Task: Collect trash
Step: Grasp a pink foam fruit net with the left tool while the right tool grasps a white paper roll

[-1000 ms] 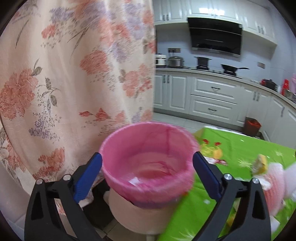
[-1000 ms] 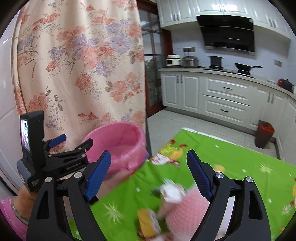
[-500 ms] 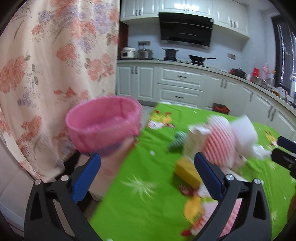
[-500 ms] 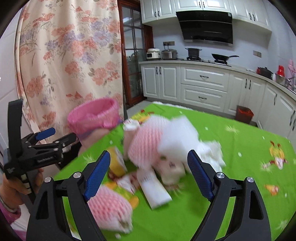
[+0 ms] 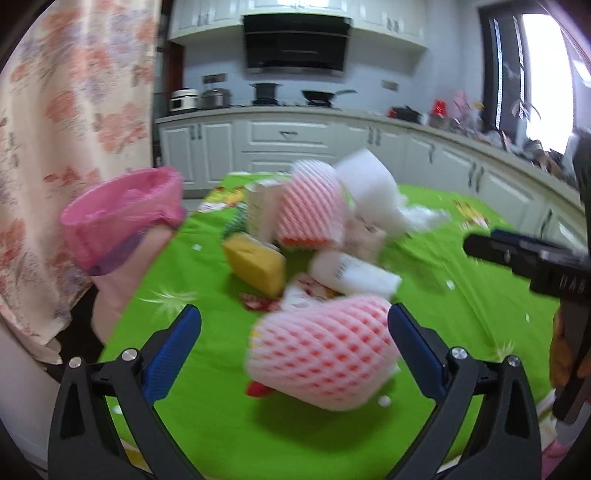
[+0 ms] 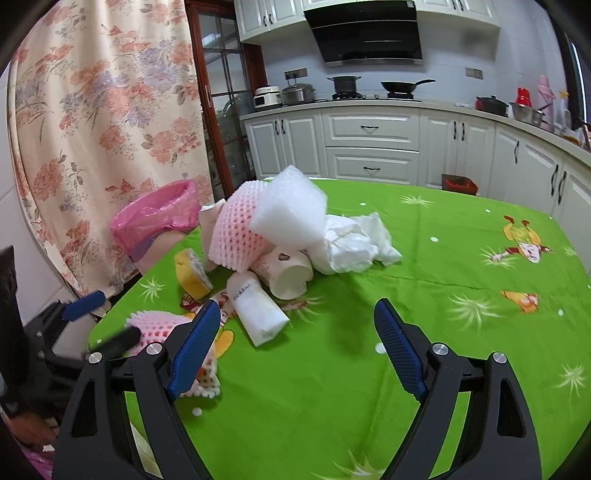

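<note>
Trash lies heaped on the green patterned tablecloth [image 6: 424,295] near its left end. The heap comprises a pink foam fruit net [image 6: 236,232] topped by a white foam sheet [image 6: 291,210], crumpled white paper tissue [image 6: 354,240] to its right, a white paper cup [image 6: 291,277] on its side, a white cylindrical tube with printed label [image 6: 258,310] lying in front of the cup, and a yellow sponge block [image 6: 192,273] at the left. A second pink foam fruit net [image 5: 325,354], apart from the heap, lies near the table's front-left edge; in the left wrist view it sits on the cloth directly between and just beyond the blue-padded fingers of the left gripper [image 5: 293,347], which are spread wide and touch nothing. The right gripper [image 6: 293,347] likewise has its blue-padded fingers spread apart, empty, over bare cloth in front of the heap. A bin lined with a pink plastic bag [image 6: 159,218] stands off the table's left edge, beside the floral curtain [image 6: 92,129]. White kitchen cabinets [image 6: 369,144] and a black range hood [image 6: 365,33] fill the background. The left wrist view is motion-blurred.
</note>
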A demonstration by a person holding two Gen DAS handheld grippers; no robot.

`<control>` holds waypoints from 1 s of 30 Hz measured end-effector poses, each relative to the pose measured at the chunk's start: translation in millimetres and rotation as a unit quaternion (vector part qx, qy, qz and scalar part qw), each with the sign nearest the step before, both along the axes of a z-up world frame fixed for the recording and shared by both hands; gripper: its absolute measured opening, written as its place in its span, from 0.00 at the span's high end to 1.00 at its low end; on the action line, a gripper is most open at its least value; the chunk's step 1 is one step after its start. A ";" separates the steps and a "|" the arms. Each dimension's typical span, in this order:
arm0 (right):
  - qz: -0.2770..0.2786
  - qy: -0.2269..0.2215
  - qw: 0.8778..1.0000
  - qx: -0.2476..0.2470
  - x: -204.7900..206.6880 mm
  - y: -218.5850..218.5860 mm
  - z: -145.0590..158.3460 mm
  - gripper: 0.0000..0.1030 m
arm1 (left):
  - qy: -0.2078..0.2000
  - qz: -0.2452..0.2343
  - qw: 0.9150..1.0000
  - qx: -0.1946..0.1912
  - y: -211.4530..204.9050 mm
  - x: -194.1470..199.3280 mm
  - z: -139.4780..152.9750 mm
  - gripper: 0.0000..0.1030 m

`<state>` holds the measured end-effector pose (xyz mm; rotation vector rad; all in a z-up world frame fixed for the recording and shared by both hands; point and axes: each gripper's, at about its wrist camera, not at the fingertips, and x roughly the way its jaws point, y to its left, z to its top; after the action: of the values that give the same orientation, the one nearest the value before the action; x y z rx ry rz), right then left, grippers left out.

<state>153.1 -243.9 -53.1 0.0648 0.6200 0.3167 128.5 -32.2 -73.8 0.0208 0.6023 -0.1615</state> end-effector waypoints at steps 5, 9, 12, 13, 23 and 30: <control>-0.014 0.010 1.000 0.003 -2.3 -7.4 -4.6 0.21 | 0.017 -0.021 0.999 0.023 -21.7 9.7 -22.5 0.05; -0.019 0.019 1.000 0.001 1.0 -8.1 -9.8 0.21 | 0.027 -0.033 0.999 0.031 -28.8 16.8 -32.9 0.25; -0.017 0.031 0.999 0.002 9.2 -5.8 -16.7 0.21 | 0.029 -0.039 0.998 0.035 -28.1 20.4 -37.7 0.40; -0.016 0.033 0.999 0.001 11.2 -4.3 -18.5 0.21 | 0.029 -0.041 0.998 0.035 -26.7 21.1 -39.2 0.47; 0.037 0.061 0.997 -0.039 50.4 37.9 -40.7 0.21 | -0.006 -0.016 0.999 0.044 3.2 32.3 -19.7 0.80; 0.078 0.080 0.991 -0.075 82.1 76.4 -54.4 0.27 | 0.003 0.012 1.000 0.021 33.4 46.6 -12.9 0.80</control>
<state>235.2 -167.5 -107.5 -0.1050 0.8085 0.4177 175.2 1.3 -86.6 0.0542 0.6125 -0.1262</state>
